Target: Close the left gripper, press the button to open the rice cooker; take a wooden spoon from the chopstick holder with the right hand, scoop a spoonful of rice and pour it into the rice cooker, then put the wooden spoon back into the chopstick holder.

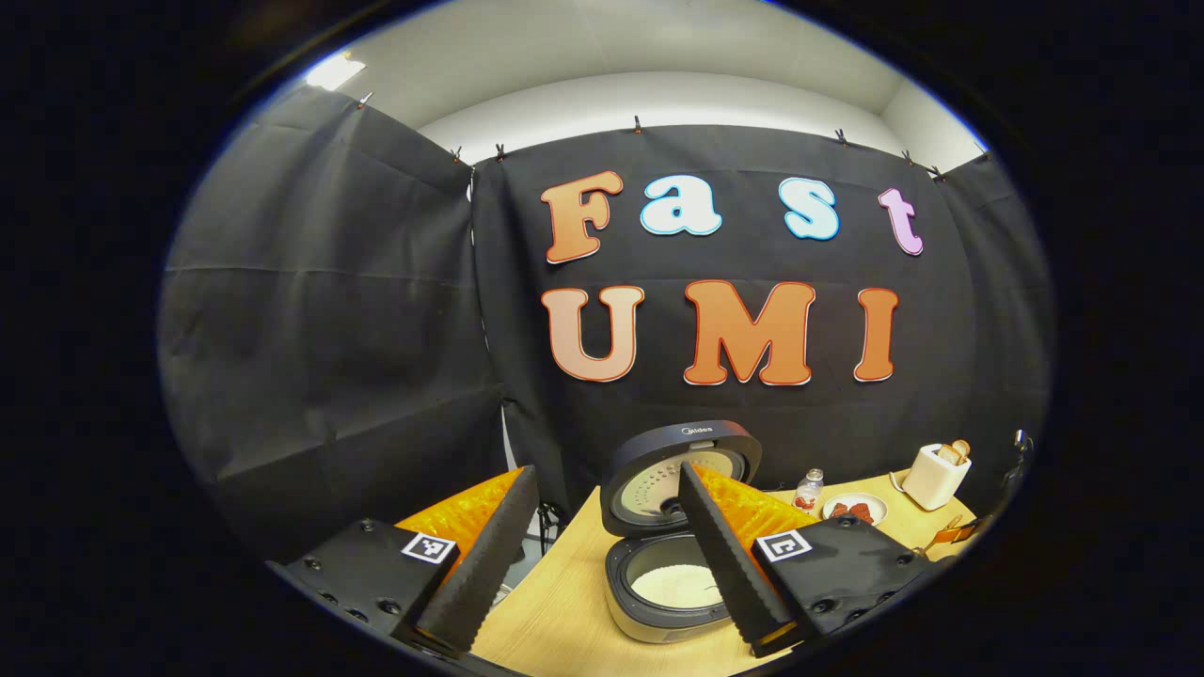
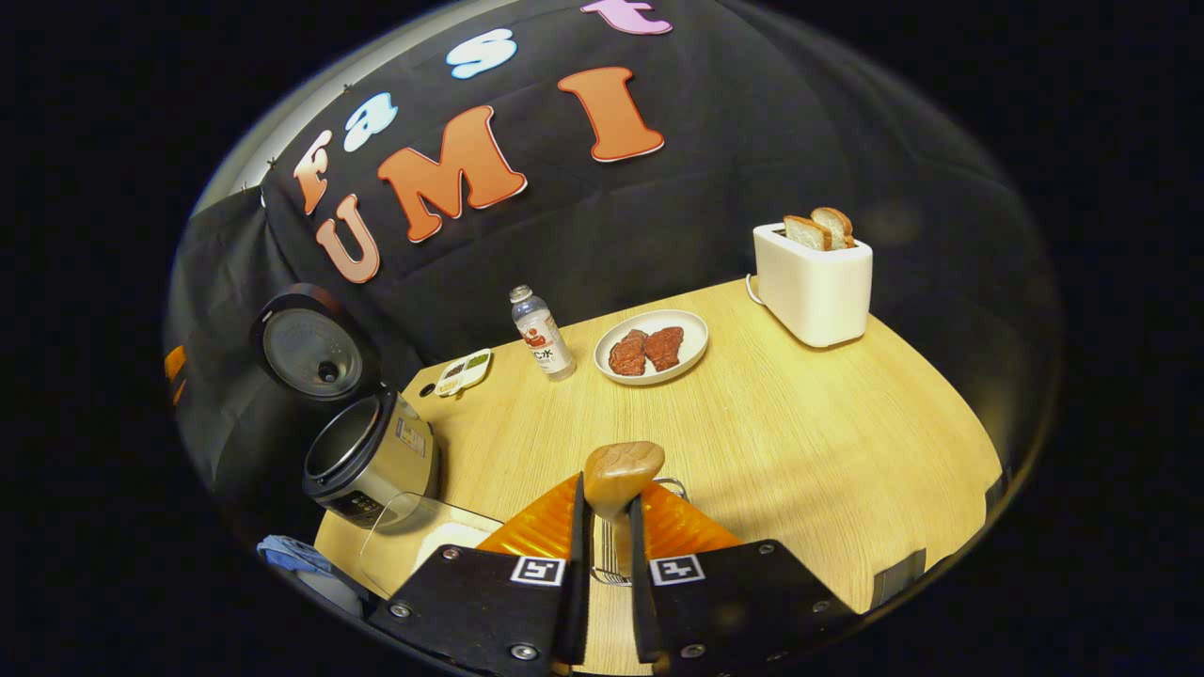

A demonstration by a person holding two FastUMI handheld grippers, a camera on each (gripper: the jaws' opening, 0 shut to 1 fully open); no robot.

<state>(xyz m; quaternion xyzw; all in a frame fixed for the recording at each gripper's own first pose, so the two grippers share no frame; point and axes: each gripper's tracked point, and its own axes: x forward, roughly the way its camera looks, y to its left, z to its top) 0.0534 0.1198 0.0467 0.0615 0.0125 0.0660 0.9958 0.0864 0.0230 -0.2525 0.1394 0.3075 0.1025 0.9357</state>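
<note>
The rice cooker (image 1: 623, 588) stands open on the table, its lid (image 1: 649, 489) upright and white rice (image 1: 673, 588) in the pot. My left gripper (image 1: 607, 470) hangs open in front of it with nothing between its fingers. In the right gripper view the open cooker (image 2: 372, 456) sits far left. My right gripper (image 2: 606, 494) is shut on the stem of the wooden spoon (image 2: 623, 467), whose rounded head points up above the fingertips. Wires of the chopstick holder (image 2: 607, 559) show just behind the fingers.
A clear box of rice (image 2: 428, 545) and a blue cloth (image 2: 287, 553) lie near the cooker. Farther back are a small seasoning tray (image 2: 463, 371), a bottle (image 2: 543, 334), a plate of meat (image 2: 696, 343) and a white toaster (image 2: 814, 287) with bread.
</note>
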